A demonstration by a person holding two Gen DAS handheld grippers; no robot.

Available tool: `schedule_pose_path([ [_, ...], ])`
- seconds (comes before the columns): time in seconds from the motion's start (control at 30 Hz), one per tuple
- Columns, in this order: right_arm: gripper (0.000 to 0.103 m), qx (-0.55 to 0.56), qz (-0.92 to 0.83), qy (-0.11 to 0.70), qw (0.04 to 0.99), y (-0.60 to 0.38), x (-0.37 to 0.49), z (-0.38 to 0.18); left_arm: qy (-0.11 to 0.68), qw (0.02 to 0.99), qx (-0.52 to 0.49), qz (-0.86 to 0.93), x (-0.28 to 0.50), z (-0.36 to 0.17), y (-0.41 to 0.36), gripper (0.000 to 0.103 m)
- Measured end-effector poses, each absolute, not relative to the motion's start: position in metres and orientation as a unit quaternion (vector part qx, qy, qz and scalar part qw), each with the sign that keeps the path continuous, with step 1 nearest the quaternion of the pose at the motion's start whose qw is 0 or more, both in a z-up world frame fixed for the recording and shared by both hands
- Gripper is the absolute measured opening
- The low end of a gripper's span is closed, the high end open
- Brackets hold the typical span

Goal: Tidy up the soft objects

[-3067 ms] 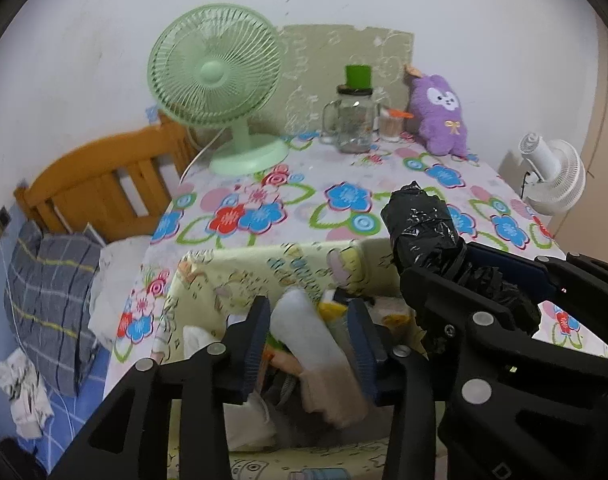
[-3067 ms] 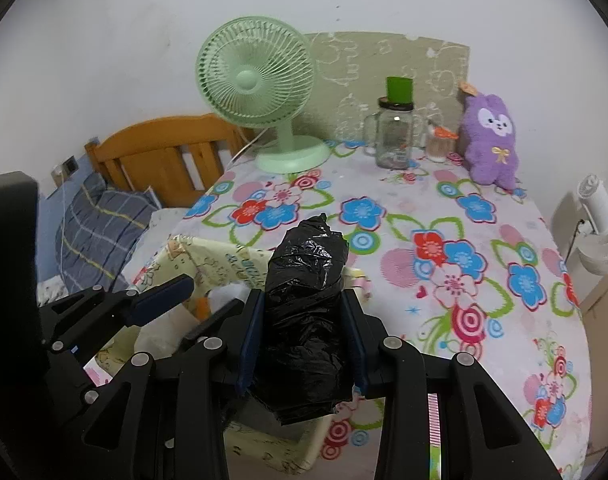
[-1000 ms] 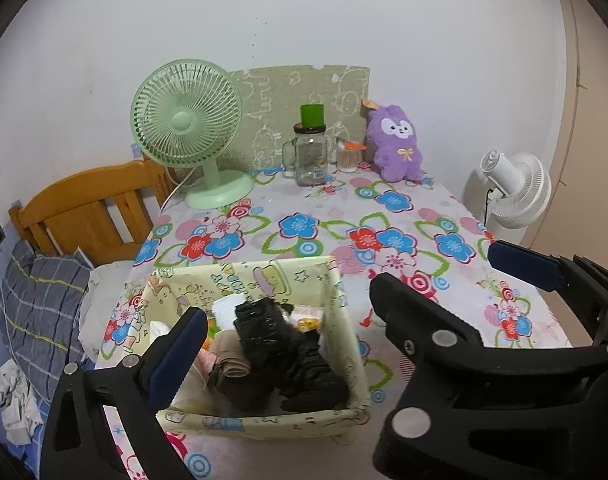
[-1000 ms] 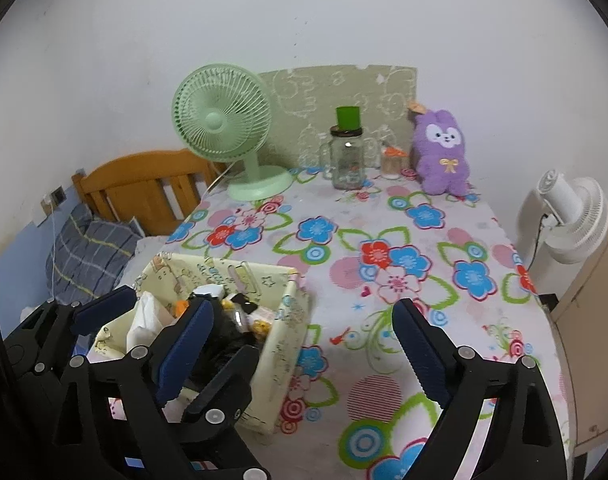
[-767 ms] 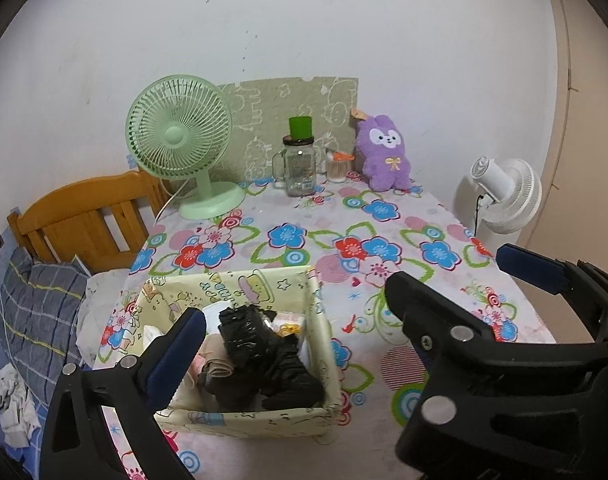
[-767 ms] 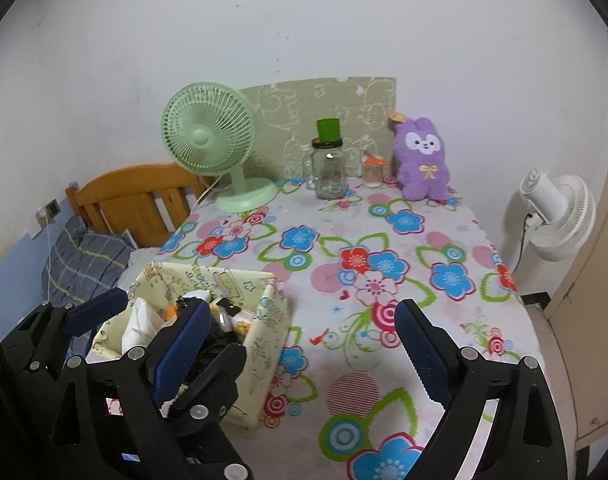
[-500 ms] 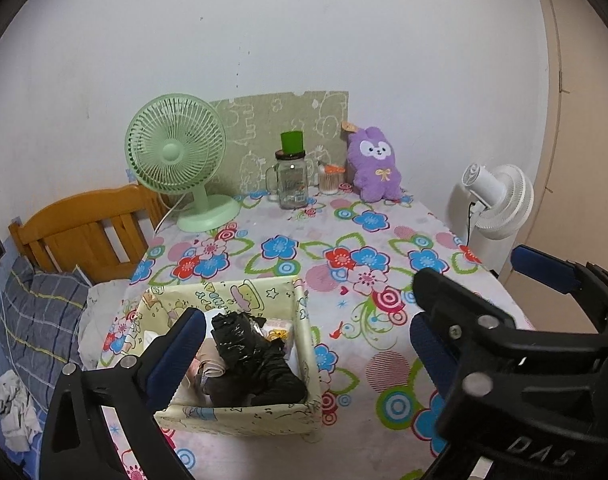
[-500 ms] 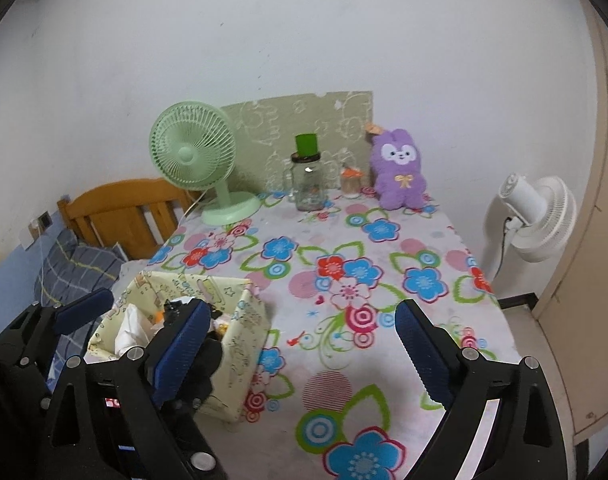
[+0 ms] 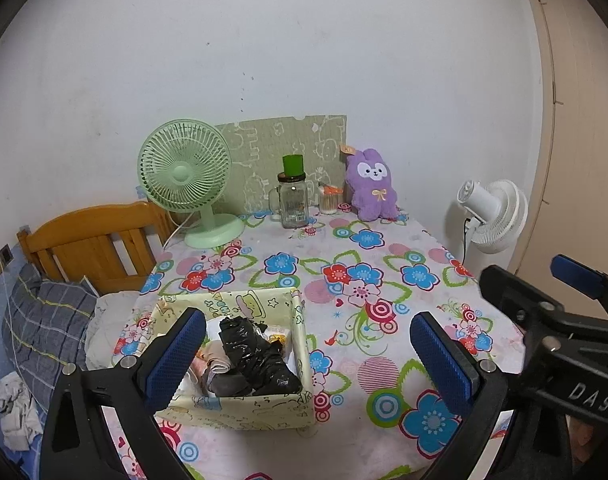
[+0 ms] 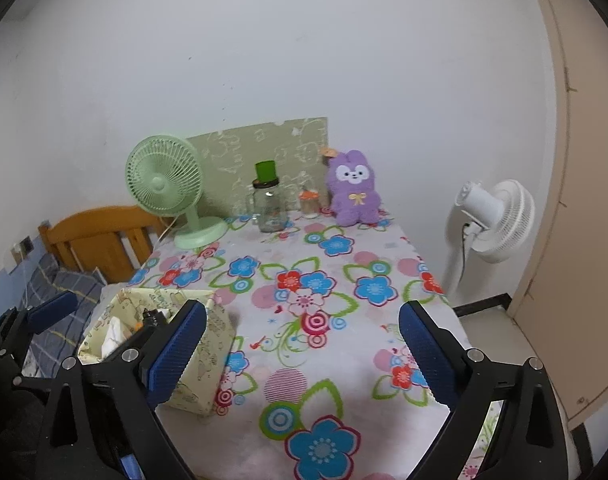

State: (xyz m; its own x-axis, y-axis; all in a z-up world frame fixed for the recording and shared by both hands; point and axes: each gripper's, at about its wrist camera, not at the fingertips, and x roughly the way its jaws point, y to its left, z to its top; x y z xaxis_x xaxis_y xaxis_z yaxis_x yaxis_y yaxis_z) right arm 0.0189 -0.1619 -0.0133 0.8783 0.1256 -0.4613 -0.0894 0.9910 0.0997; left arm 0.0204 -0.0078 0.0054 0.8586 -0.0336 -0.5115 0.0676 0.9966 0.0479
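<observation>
Over on the left, a wooden headboard (image 9: 91, 240) and a plaid pillow (image 9: 43, 332) sit beside the table (image 9: 384, 292) with its flowered cloth. Near the table's front left corner stands the yellow fabric box (image 9: 239, 404), and inside it lies the black bundle (image 9: 255, 356) among pale rolled soft items (image 9: 211, 364), filling the box to about its rim. The left gripper (image 9: 308, 360) hangs above and in front of the box, its 2 blue-padded fingers (image 9: 175, 356) spread wide with nothing between them. At the back edge stand a green fan (image 9: 183, 172), then a glass jar (image 9: 291, 204) with a green cap, then a purple plush (image 9: 372, 188) against the wall. The right gripper (image 10: 301, 354) hovers over the bare flowered cloth right of the box, also spread wide and empty. A white fan (image 10: 496, 220) stands on the floor beyond the table's right edge.
</observation>
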Motion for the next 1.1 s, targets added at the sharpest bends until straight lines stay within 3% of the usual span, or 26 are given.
schedule_pose_path([
  [1.1, 0.100, 0.044, 0.035, 0.212, 0.976, -0.171, 0.001, -0.005, 0.247, 0.969, 0.019, -0.016, 0.010, 0.016, 0.007, 0.103],
])
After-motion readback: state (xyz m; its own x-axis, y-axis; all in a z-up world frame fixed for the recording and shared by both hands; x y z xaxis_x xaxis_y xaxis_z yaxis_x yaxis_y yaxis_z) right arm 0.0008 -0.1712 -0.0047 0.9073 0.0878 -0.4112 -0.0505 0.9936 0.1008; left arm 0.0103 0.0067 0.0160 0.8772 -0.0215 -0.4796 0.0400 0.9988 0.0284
